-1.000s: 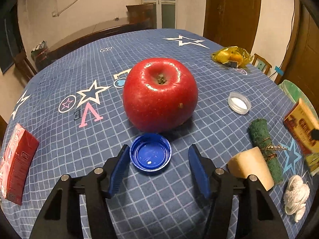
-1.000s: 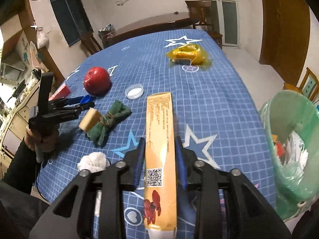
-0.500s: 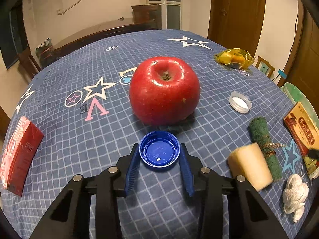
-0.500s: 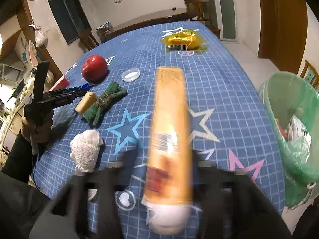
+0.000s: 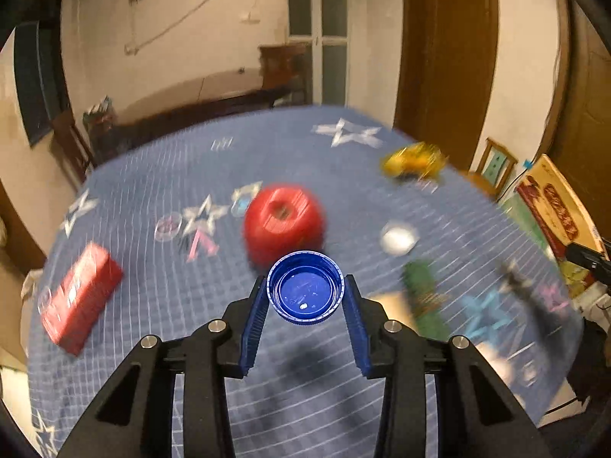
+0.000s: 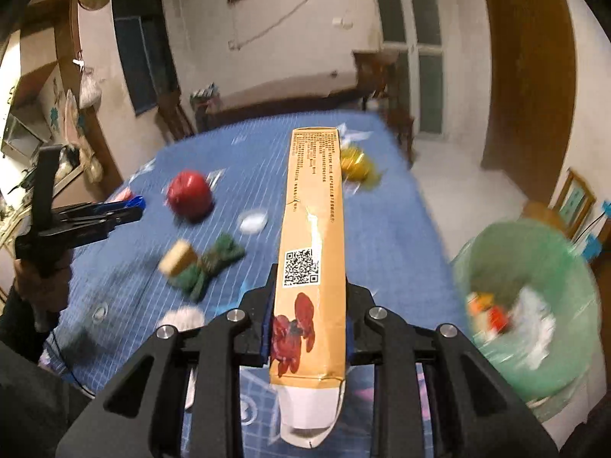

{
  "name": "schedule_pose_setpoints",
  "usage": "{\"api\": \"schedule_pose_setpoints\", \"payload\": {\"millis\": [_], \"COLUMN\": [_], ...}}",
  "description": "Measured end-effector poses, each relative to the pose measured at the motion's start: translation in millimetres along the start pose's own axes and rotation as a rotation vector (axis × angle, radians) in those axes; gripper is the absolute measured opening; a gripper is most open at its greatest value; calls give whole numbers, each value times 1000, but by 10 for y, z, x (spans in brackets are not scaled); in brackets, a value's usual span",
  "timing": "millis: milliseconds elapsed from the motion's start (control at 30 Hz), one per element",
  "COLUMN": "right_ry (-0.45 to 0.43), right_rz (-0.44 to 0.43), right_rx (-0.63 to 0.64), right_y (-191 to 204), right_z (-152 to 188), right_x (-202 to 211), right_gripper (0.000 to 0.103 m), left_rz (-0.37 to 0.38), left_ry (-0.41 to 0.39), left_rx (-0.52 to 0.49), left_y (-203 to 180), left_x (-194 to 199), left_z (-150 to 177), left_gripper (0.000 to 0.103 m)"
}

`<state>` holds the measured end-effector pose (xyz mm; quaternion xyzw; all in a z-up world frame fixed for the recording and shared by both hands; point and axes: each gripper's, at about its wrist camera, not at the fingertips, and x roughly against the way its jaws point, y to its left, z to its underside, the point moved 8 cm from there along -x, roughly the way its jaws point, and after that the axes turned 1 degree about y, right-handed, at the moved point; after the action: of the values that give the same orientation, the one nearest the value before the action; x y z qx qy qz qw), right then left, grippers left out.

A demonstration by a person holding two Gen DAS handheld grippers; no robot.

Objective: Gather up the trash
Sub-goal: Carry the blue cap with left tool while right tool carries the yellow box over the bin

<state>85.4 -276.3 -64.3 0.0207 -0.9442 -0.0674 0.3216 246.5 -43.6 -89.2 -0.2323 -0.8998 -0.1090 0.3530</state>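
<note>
Trash items are held above the blue checked table (image 6: 385, 229): a long orange carton (image 6: 311, 244), printed with a QR code, is clamped lengthwise by the right gripper (image 6: 307, 328); a blue bottle cap (image 5: 305, 286), open side up, is pinched in the left gripper (image 5: 305, 297), whose jaws have just closed. Nearer the camera than the red apple (image 5: 282, 221) the cap is seen. A green-lined bin (image 6: 530, 305) beside the table is shown fully only by the right wrist view.

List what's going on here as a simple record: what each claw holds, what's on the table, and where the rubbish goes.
left gripper: shut on blue bottle cap, lifted clear of the tablecloth
right gripper: shut on long tan box
on table: red apple, white cap, red carton, yellow wrapper
bin: green-lined bin, beside the table, holding rubbish
</note>
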Motion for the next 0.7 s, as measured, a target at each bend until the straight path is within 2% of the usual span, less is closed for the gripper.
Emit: {"api": "schedule_pose_setpoints", "payload": {"millis": [133,267,467,567,633,700], "right_ry": [-92,-159,-165,-143,-127,-111], "right_rz": [93,219,377,431,454,476], "right_rx": [-27,-76,-119,-145,-164,-190], "right_y": [-319,-812,-1480,-1775,-1949,-2143], "right_z": [-294,-490,-618,-625,-609,-603], "right_x": [349,777,1217,1327,1358,1377], "right_gripper": [25,25,25,25,25,25], "left_rz": [57,161,319,352,381,378], "left_ry": [-86,-148,-190,-204,-173,-157], "left_rx": [-44,-106,-242,-293,-305,-321], "left_y": [-506,-1228,-2494,-3075,-3446,-3755], "left_x": [288,469,564,462,296,119], "left_z": [-522,-1026,-1595,-1785,-1849,-1874], "left_gripper": [40,40,41,41,41,41]}}
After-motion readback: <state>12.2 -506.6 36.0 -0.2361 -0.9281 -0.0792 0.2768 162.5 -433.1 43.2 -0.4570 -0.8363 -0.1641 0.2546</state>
